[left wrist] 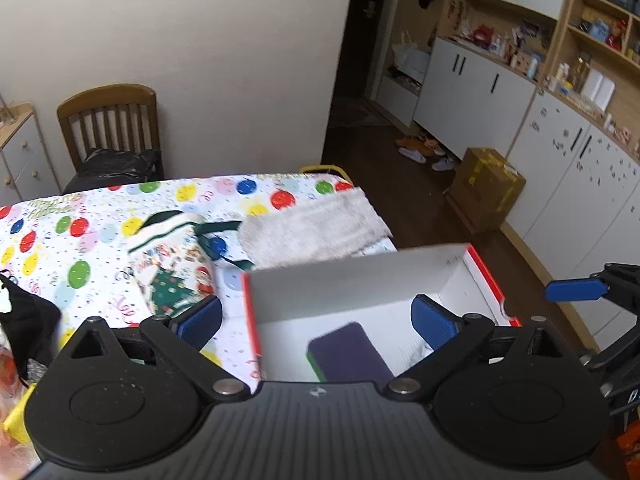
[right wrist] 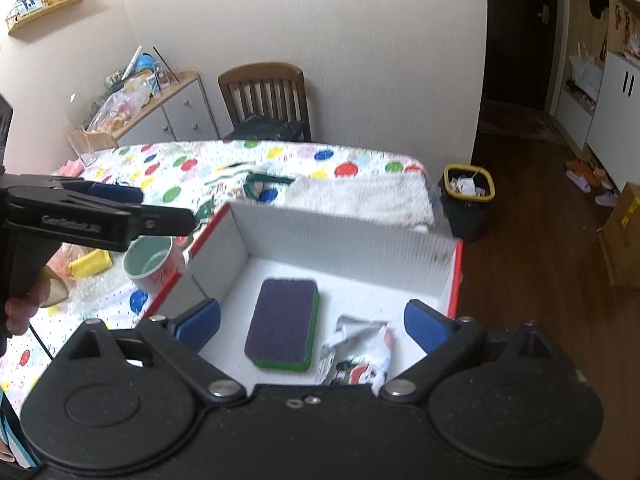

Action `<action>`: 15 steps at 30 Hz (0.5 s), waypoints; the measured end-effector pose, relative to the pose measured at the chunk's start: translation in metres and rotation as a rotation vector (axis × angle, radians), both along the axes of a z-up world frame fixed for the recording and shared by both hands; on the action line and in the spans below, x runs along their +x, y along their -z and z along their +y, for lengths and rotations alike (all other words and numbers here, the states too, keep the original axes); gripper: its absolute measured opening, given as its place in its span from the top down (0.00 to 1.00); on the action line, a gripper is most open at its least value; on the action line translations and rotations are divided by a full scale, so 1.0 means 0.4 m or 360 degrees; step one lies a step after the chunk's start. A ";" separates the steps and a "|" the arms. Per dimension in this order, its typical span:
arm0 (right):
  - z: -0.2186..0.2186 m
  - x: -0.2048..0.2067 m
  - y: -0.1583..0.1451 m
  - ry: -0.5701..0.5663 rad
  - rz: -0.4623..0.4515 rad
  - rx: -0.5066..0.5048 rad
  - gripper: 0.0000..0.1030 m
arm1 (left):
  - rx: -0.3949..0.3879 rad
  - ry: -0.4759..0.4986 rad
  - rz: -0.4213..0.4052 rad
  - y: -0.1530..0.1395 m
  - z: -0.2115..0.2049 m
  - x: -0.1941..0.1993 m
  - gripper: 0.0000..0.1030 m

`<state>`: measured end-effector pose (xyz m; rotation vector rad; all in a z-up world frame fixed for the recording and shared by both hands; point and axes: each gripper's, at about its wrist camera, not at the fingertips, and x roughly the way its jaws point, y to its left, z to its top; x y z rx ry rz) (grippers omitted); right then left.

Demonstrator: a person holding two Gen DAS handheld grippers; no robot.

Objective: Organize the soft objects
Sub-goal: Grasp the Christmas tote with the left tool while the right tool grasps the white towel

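A white box with red edges (left wrist: 360,276) (right wrist: 340,236) stands on the table's near right part. In it lie a purple and green sponge (left wrist: 350,354) (right wrist: 282,324) and a crumpled printed packet (right wrist: 358,356). My left gripper (left wrist: 318,320) is open and empty above the box's left wall. My right gripper (right wrist: 312,322) is open and empty above the box. Beyond the box lie a white fluffy towel (left wrist: 312,228) (right wrist: 360,198) and a Christmas stocking (left wrist: 172,260) (right wrist: 228,184). The left gripper also shows in the right wrist view (right wrist: 120,210).
The table has a balloon-print cloth (left wrist: 100,216) (right wrist: 192,164). A mug (right wrist: 150,264), a yellow roll (right wrist: 90,264) and a black cloth (left wrist: 24,320) lie at the left. A wooden chair (left wrist: 112,128), a bin (right wrist: 468,196) and a cardboard box (left wrist: 486,188) stand around.
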<state>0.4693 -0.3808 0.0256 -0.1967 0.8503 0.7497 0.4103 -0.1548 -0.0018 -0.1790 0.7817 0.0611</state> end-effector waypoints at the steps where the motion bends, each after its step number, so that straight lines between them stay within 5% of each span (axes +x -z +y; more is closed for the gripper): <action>1: 0.001 0.007 -0.011 0.0003 -0.0013 -0.0002 0.02 | -0.0007 -0.0020 -0.0006 -0.008 0.017 0.001 0.02; 15: 0.092 0.210 -0.072 0.0048 -0.0030 -0.0082 0.00 | 0.0097 -0.0131 0.0107 -0.012 0.245 0.128 0.00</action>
